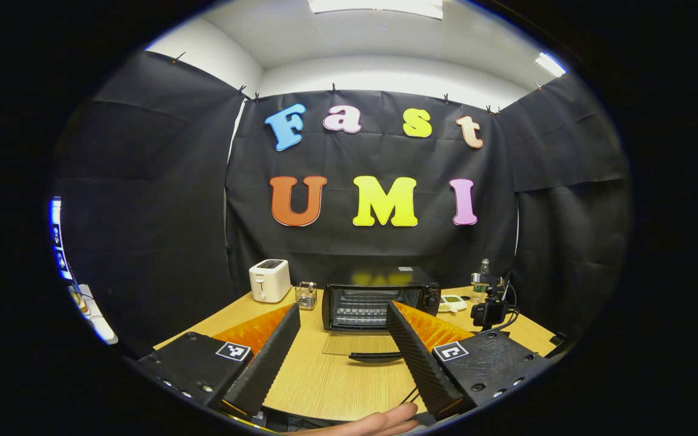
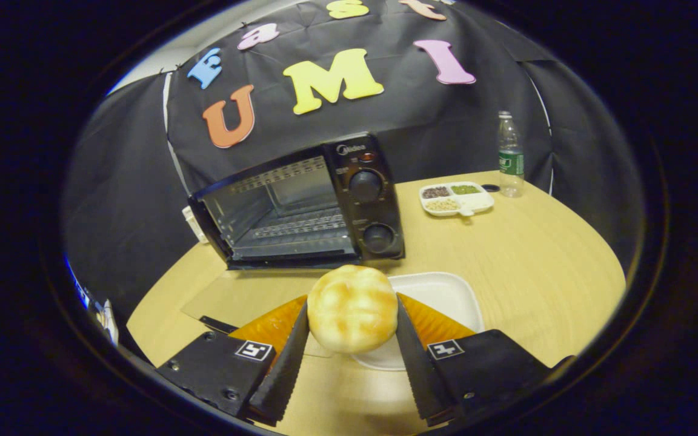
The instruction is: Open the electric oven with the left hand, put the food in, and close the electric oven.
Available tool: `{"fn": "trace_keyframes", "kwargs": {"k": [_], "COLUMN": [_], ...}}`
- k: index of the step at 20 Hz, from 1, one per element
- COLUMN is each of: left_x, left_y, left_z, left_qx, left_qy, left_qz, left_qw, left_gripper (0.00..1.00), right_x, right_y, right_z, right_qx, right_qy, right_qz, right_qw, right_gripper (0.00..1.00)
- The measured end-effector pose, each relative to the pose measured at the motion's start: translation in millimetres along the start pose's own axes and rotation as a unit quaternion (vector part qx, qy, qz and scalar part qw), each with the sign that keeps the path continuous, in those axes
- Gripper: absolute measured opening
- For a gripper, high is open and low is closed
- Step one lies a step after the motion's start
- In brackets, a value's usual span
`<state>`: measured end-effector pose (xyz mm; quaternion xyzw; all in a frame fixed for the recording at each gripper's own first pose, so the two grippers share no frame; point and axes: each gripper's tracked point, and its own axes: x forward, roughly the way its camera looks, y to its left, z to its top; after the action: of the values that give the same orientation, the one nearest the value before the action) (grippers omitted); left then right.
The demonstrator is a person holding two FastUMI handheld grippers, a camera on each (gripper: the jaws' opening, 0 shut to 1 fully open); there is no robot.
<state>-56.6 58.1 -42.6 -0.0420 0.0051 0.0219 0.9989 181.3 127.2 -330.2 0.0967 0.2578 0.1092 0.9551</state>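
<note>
Right gripper view: golden, round bun [image 2: 352, 309] clamped in right tool [image 2: 352, 339].

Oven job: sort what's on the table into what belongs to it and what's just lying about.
Belongs to the job:
- electric oven, door down flat
- bread roll, clamped in the right tongs
- white plate beneath it
- left tongs, open

Lying about:
- toaster
- glass
- water bottle
- divided snack dish
- small camera
</note>
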Motion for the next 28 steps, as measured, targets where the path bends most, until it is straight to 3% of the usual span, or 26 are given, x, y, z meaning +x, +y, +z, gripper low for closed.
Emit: {"fn": "trace_keyframes", "kwargs": {"k": [1,2,3,4,6,7,8,16,20,22,25,28], "left_x": [-2,-2,-5,-5,-8,-8,-6,4,15,18,28,31], "left_y": [3,9,13,14,14,15,18,44,67,73,88,94], "left_z": [-1,-2,-2,-3,-3,-3,-4,-19,-27,-30,-41,-47], "left_qx": [0.006,0.013,0.020,0.025,0.028,0.027,0.026,0.025,0.016,0.011,0.008,-0.002], "left_qy": [-0.001,-0.002,-0.005,-0.007,-0.008,-0.008,-0.008,0.014,0.024,0.028,0.041,0.050], "left_qz": [0.004,0.011,0.018,0.020,0.016,0.016,0.017,0.032,0.052,0.052,0.066,0.072], "left_qw": [1.000,1.000,1.000,0.999,0.999,0.999,1.000,0.999,0.998,0.998,0.997,0.996], "left_gripper": [0.94,0.84,0.84,0.94,0.94,0.85,0.94,0.94,0.94,0.94,0.94,0.94], "right_x": [1,3,6,9,16,17,20,63,103,121,154,178], "right_y": [13,27,39,51,75,81,85,130,134,133,125,107], "right_z": [3,6,6,6,7,14,22,43,54,72,77,93], "right_qx": [0.003,0.003,0.008,0.020,0.059,0.086,0.106,0.202,0.246,0.241,0.261,0.240], "right_qy": [-0.010,-0.017,-0.020,-0.019,-0.018,-0.031,-0.050,-0.109,-0.114,-0.136,-0.128,-0.153], "right_qz": [0.006,0.015,0.021,0.031,0.049,0.048,0.042,0.025,0.018,0.016,0.007,-0.011], "right_qw": [1.000,1.000,1.000,0.999,0.997,0.995,0.992,0.973,0.962,0.961,0.957,0.959], "right_gripper": [0.79,0.78,0.78,0.78,0.77,0.78,0.78,0.76,0.78,0.78,0.78,0.78]}}
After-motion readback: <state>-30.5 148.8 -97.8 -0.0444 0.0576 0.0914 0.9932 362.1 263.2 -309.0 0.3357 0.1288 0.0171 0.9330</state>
